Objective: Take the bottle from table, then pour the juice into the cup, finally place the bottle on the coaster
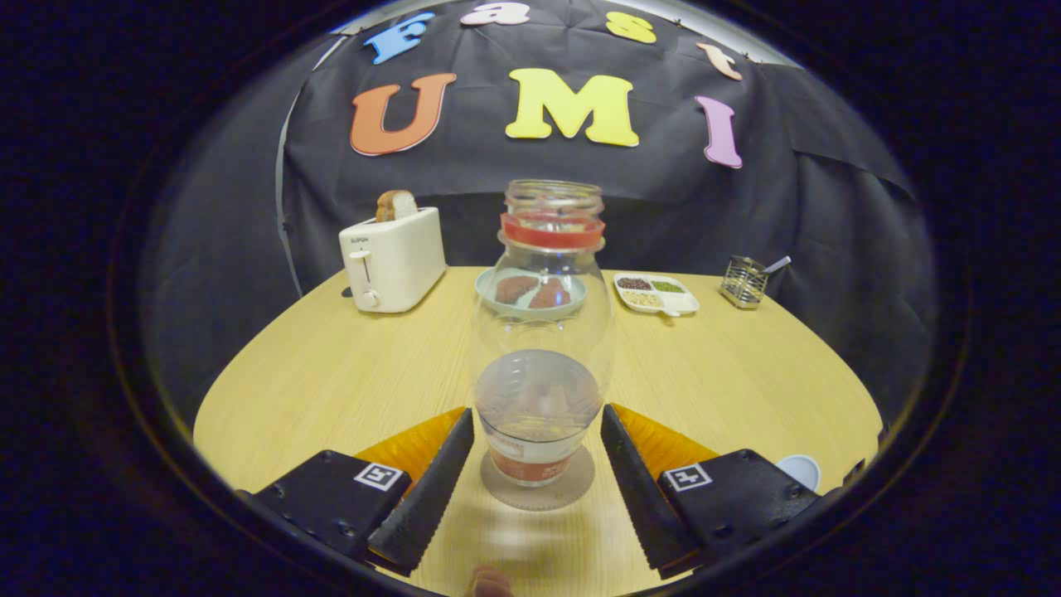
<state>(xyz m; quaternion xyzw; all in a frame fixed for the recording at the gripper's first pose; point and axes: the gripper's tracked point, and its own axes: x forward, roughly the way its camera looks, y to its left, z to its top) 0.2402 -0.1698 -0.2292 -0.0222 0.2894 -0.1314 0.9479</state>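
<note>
Both fingers of gripper spread wide, touching nothing, with upright bottle between them toward 12 o'clock, long axis vertical, standing on coaster, cup low at 4 o'clock, so probably only backing away left.

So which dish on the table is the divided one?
The white tray right of the bottle, holding separate seed piles; the round plate behind it isn't. Hand-held gripper open.

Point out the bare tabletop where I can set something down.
Bare wood lies between the toaster and the open tongs, and between the divided dish and the cup. Crowded: the bottle on its coaster between the tongs; plate behind.
</note>
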